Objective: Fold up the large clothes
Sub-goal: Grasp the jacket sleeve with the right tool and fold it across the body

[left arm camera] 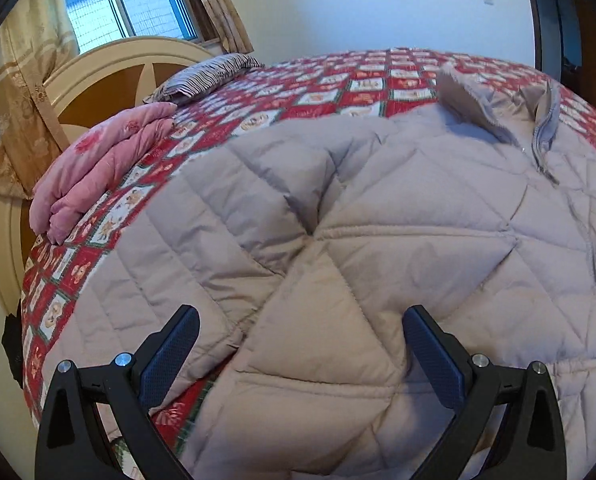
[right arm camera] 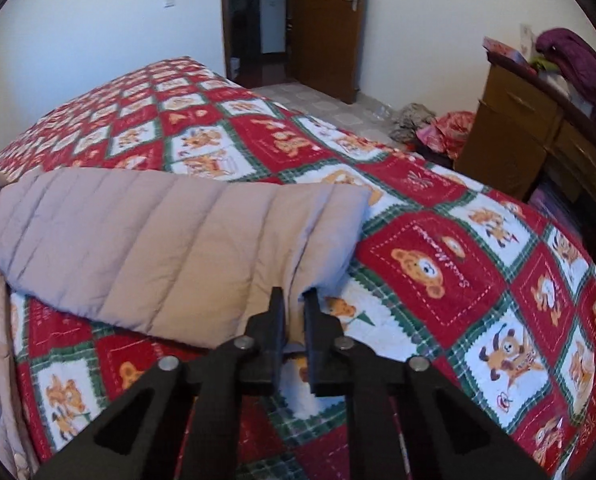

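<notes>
Lying across a bed (left arm camera: 330, 92) with a red, white and green bear-print quilt is a large beige quilted jacket (left arm camera: 378, 216), spread flat with its zip (left arm camera: 546, 140) and collar toward the far side. At the far left, a curtain (left arm camera: 21, 92) hangs beside a window (left arm camera: 125, 0), in front of a cream and brown headboard (left arm camera: 109, 80). A folded pink blanket (left arm camera: 93, 172) and a striped pillow (left arm camera: 205, 76) rest near the headboard, apart from the jacket.

The left gripper (left arm camera: 300, 332) hovers low over the jacket's near edge, its jaws standing wide with padded fabric lying between them; the blue pads (left arm camera: 169, 356) do not press on it.

Further right, one sleeve (right arm camera: 169, 240) stretches out over the quilt, its cuff end pointing right. The right gripper (right arm camera: 293, 304) sits at that cuff, jaws drawn narrow and pinching the sleeve's lower corner.

Beyond the bed, a brown door (right arm camera: 330, 28) stands open onto a dark hallway. On the floor lies a heap of grey and red clothes (right arm camera: 434, 124), and at the far right a wooden dresser (right arm camera: 514, 132) carries a purple garment (right arm camera: 578, 60).
</notes>
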